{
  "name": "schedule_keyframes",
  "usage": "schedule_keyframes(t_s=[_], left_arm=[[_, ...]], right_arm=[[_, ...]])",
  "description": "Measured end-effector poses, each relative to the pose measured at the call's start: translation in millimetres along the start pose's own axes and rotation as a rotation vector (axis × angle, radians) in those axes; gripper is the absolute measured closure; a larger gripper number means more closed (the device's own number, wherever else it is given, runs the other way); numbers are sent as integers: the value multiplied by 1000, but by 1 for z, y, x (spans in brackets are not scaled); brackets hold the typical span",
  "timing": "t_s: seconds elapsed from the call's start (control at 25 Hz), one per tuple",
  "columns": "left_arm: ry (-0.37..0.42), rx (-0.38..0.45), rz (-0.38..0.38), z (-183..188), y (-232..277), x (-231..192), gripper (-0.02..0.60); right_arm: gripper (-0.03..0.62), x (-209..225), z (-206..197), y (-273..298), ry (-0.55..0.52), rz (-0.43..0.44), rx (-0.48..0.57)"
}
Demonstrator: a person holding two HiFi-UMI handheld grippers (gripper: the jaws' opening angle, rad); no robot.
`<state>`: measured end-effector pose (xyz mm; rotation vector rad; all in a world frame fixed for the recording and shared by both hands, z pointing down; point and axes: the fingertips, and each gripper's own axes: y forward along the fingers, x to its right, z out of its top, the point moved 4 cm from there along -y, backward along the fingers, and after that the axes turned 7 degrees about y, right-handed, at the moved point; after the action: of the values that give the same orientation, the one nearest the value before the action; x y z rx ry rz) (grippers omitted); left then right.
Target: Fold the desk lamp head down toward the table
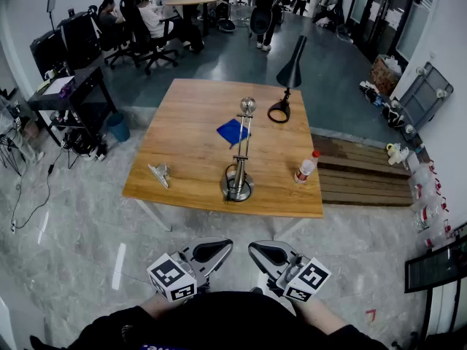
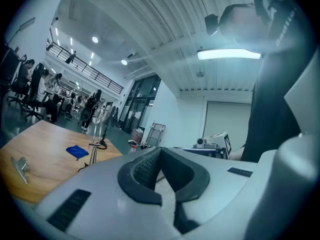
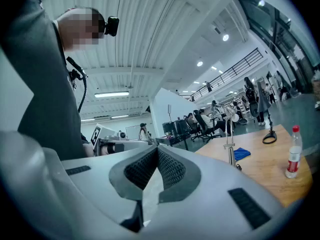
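A silver desk lamp stands upright near the front middle of the wooden table, its round head raised on a thin arm. A black desk lamp with a cone head stands at the table's far side. My left gripper and right gripper are held close to my body, well short of the table, tips pointing at each other. Both are shut with nothing in them. The left gripper view shows its closed pads and the silver lamp far off; the right gripper view shows the same lamp.
A blue cloth lies behind the silver lamp. A water bottle stands at the front right and a small metal clip lies at the front left. Floor separates me from the table. Office chairs and people are far behind.
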<state>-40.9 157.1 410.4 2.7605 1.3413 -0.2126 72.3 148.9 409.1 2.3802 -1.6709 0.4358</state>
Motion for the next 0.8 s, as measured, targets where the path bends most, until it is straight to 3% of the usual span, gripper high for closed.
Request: schedule_keyframes(t_s=[0.8], left_arm=[[15,-23,46,0,25,4,574]], right_arm=[[589,20,4,-17,-13,55,-23]])
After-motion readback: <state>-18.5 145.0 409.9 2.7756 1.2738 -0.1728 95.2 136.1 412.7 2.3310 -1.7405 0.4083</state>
